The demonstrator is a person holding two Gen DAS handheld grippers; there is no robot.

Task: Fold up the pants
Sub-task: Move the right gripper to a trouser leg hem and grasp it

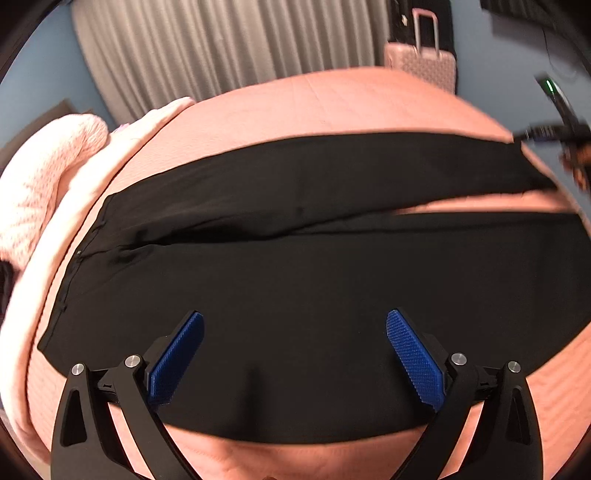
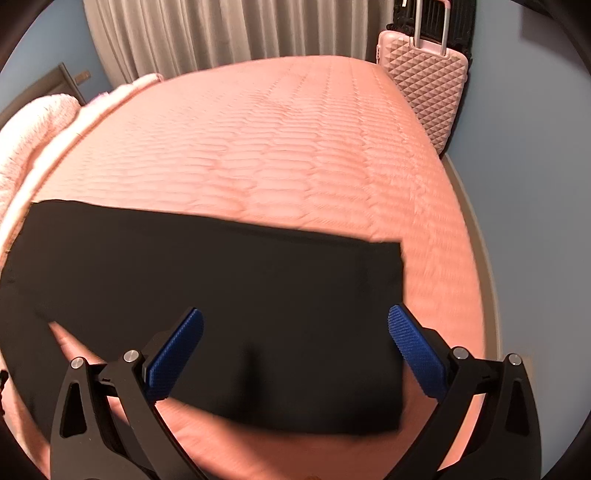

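Black pants (image 1: 295,280) lie flat across a pink quilted bed (image 1: 332,103), waistband at the left, both legs running right with a narrow gap between them. My left gripper (image 1: 294,325) is open and empty, hovering over the near leg close to the waist. In the right wrist view the leg ends (image 2: 221,295) lie side by side, hems at the right. My right gripper (image 2: 295,321) is open and empty above the near leg's hem. It also shows blurred at the right edge of the left wrist view (image 1: 565,136).
A fluffy pink blanket (image 1: 40,173) is bunched at the bed's left end. A pink hard-shell suitcase (image 2: 424,81) stands beyond the bed's far right corner. Grey curtains (image 2: 221,29) hang behind. The bed's right edge (image 2: 469,221) drops to the floor.
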